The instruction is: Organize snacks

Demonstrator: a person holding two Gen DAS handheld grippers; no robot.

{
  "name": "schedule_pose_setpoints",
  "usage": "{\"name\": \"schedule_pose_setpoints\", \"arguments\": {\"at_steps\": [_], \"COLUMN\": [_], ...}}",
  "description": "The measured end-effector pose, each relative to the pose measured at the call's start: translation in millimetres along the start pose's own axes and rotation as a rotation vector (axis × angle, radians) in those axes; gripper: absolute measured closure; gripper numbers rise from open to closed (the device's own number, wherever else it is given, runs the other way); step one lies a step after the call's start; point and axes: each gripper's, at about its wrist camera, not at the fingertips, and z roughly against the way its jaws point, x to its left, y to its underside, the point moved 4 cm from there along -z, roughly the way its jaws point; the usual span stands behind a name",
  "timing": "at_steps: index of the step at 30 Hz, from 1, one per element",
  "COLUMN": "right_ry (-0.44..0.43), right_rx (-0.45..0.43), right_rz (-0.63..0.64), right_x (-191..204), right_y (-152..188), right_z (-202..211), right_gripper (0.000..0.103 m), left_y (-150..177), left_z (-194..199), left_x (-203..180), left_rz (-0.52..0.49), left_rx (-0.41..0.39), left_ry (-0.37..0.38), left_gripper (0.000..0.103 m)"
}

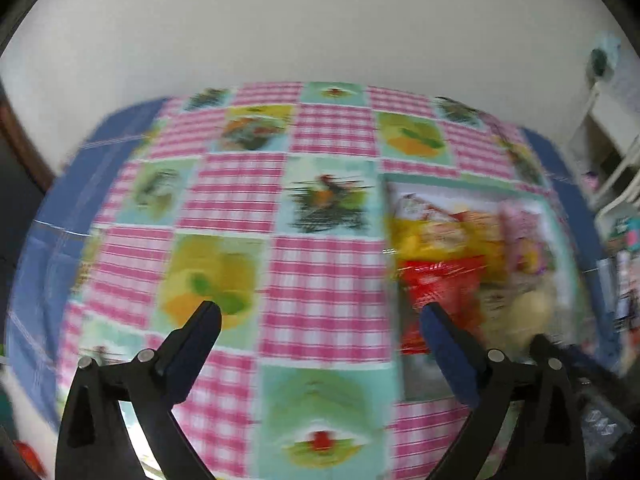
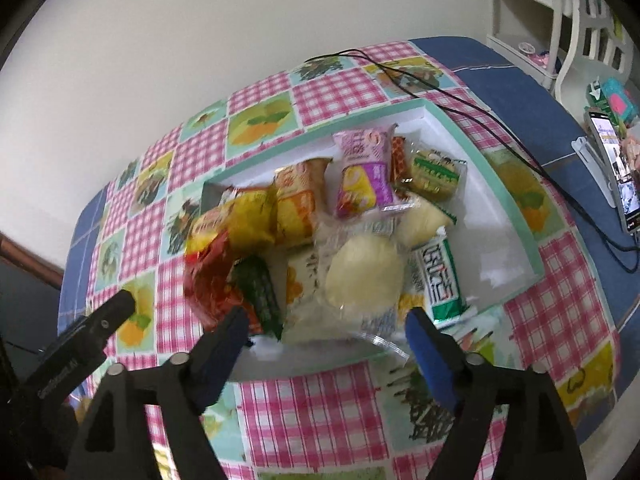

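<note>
A shallow white tray with a mint-green rim [image 2: 516, 216] lies on the checked tablecloth and holds several snack packets: a red and yellow bag [image 2: 224, 248], a purple packet [image 2: 364, 172], a green packet [image 2: 434, 176], a clear pack with a pale bun [image 2: 364, 276] and a green-white bar [image 2: 440, 280]. My right gripper [image 2: 326, 320] is open and empty, just above the tray's near edge. My left gripper [image 1: 320, 312] is open and empty over the cloth, left of the tray [image 1: 452, 182]; that view is blurred. The left gripper's finger [image 2: 116, 312] shows at the left of the right wrist view.
The table has a pink checked cloth [image 2: 320, 420] over a blue one [image 2: 500, 64]. A black cable [image 2: 460, 100] runs past the tray's far corner to a phone on a stand [image 2: 616, 168]. A white chair [image 2: 588, 20] stands at the right. A wall is behind.
</note>
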Motion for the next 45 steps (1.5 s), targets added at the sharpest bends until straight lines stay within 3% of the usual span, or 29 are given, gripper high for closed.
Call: {"name": "schedule_pose_setpoints", "arguments": {"at_steps": [3,7,13,18,27,45], "right_ry": [0.010,0.006,0.004,0.008,0.016,0.051], "right_rx": [-0.002,-0.022,-0.038,-0.049,-0.041,-0.030], "right_rz": [0.017,0.039,0.051,0.069,0.083,0.124], "right_x": [2.8,4.6,6.7,7.6,9.6,10.0], "right_y": [8.9,16.8,26.0,28.5,29.2,26.5], "right_z": [0.6,5.6,12.0,15.5,13.6,9.3], "right_gripper": [0.017,0.000,0.000,0.000,0.000,0.000], "left_y": [10.3,22.3,33.2,36.2,38.3,41.3], "left_z": [0.6,8.1,19.1,27.2,33.9,23.5], "left_x": [12.0,19.5,22.6,22.6,20.1,24.0], "left_rz": [-0.010,-0.010,0.015,-0.026,-0.038,-0.023], "left_rx": [0.012,0.018,-0.001,-0.033,-0.050,0.033], "left_ry": [-0.019,-0.032,-0.050,-0.179,-0.189,-0.229], "left_gripper": [0.004,0.004,0.004,0.004,0.004,0.004]}}
